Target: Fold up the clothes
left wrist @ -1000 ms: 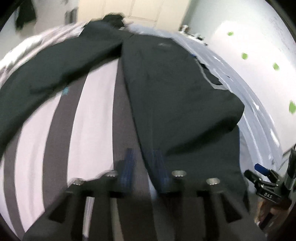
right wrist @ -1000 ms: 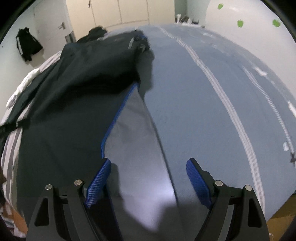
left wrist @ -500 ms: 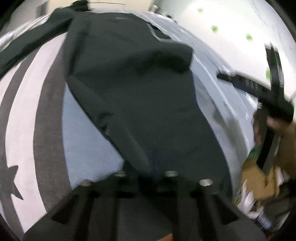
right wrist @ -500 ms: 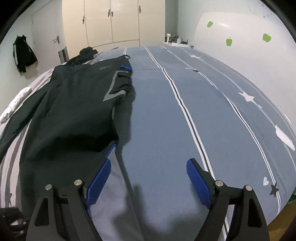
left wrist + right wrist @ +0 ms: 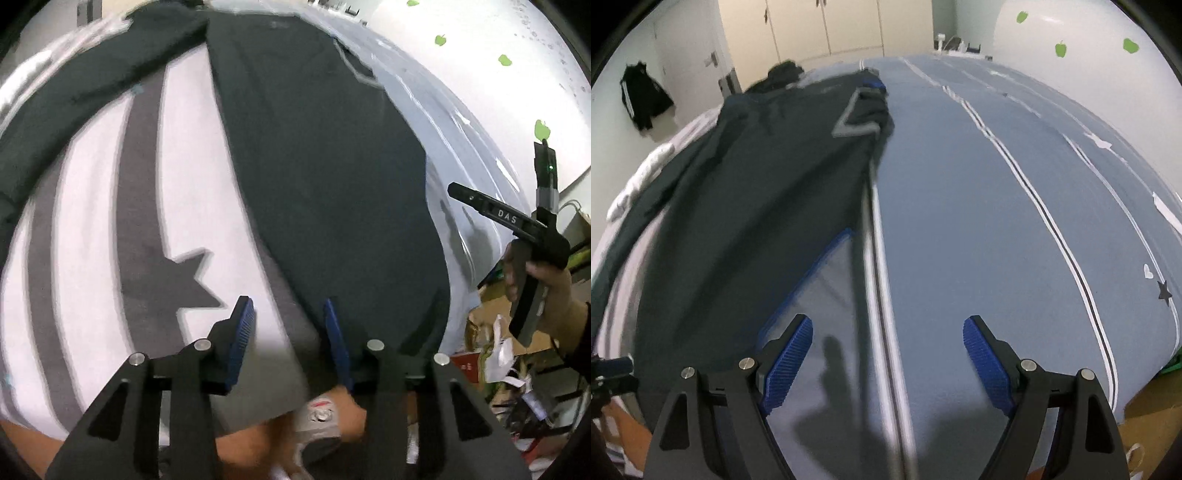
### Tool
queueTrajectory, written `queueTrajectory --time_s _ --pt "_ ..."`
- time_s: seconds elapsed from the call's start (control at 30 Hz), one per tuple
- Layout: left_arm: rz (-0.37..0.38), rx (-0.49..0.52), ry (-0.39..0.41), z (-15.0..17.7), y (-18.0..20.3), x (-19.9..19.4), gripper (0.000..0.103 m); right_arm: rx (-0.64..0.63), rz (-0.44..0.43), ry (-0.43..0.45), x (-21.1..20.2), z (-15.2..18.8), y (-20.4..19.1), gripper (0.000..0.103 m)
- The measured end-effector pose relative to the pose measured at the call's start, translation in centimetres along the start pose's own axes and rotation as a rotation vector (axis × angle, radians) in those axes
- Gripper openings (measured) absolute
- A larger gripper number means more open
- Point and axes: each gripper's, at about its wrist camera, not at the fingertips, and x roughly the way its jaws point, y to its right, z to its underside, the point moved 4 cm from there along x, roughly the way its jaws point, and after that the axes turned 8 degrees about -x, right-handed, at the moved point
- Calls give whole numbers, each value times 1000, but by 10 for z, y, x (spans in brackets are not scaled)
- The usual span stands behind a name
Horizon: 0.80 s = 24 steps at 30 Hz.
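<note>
Matt dark cloth jacket (image 5: 325, 177)

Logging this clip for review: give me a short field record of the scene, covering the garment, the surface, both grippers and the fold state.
garment: dark jacket, spread flat, one sleeve stretched out to the side
surface: bed with blue and grey striped cover, star print
left gripper: jaws opening, no cloth pinched, at the jacket's near hem
right gripper: open, empty, over the jacket's grey lining and blue cover
fold state: not finished, sleeve not yet folded in

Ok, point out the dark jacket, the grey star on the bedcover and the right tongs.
dark jacket (image 5: 332, 177), left wrist view, on its body panel.
grey star (image 5: 173, 284), left wrist view, star's middle.
right tongs (image 5: 886, 354), right wrist view, midway between fingertips.
</note>
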Motion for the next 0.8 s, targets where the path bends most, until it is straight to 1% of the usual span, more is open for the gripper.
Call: queueTrajectory --time_s 0.03,0.1,0.2,0.23,0.27,0.3,0.33,0.4,0.57,0.7,0.8 --pt "-23 10 44 -8 -8 -8 37 2 -4 9 0 -6 -4 81" --pt "-73 -1 114 -29 -32 -18 37 2 -11 27 1 -20 -13 81" --pt "-182 -12 198 -64 -74 -24 37 -18 -4 54 11 -52 -32 81" --pt "-217 -11 238 -79 -90 -27 37 -25 -2 64 15 -63 -39 81" --pt "-241 -9 264 -89 -103 -29 37 -31 -1 73 20 -75 -47 81" --pt "-282 -2 285 -102 -118 -29 37 -38 0 81 25 -86 -56 81" --pt "-318 3 298 -112 -137 -31 37 -45 2 86 30 -96 -65 81" --pt "-364 -3 317 -131 -174 -34 37 -55 0 102 41 -116 -85 81" --pt "-453 -30 343 -160 -265 -50 37 -86 -18 130 62 -150 -139 81" --pt "-480 -102 353 -172 -334 -68 37 -100 -13 125 83 -173 -177 81" --pt "-492 -143 334 -169 -377 -70 37 -98 -2 115 101 -187 -198 81"
